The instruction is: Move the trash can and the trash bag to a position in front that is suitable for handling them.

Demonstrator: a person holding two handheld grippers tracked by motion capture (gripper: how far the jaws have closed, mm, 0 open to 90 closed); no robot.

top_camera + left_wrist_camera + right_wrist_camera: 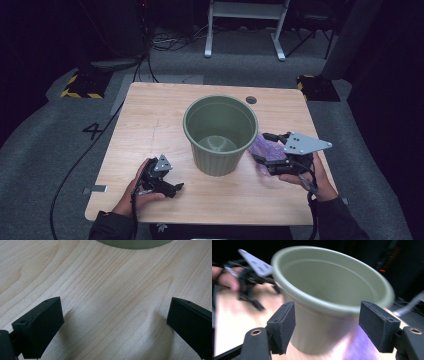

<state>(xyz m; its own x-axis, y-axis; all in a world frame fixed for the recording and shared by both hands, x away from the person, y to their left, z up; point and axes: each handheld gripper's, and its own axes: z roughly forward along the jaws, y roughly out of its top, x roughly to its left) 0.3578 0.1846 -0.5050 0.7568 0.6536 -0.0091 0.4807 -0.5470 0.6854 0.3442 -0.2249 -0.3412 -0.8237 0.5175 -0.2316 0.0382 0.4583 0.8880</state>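
A sage-green plastic pot (220, 132) stands upright in the middle of the wooden table (150, 115), and nothing shows inside it. A crumpled purple film (260, 147) lies on the table against the pot's right side. My right gripper (264, 148) points left at the pot with its jaws open around the purple film, pads not pressing on it. In the right gripper view the pot (332, 290) stands close ahead of the open right gripper (327, 327), with a purple blur (354, 347) low down. My left gripper (175, 189) rests at the front left. The left gripper (115, 325) is open over bare wood, short of the pot's base (133, 243).
A dark round grommet (251, 100) sits near the table's far edge. Behind the table on the grey floor are a white frame's legs (245, 30), cables and two yellow-and-black striped blocks (82, 85). The right gripper view also shows the left hand and its gripper (254, 272).
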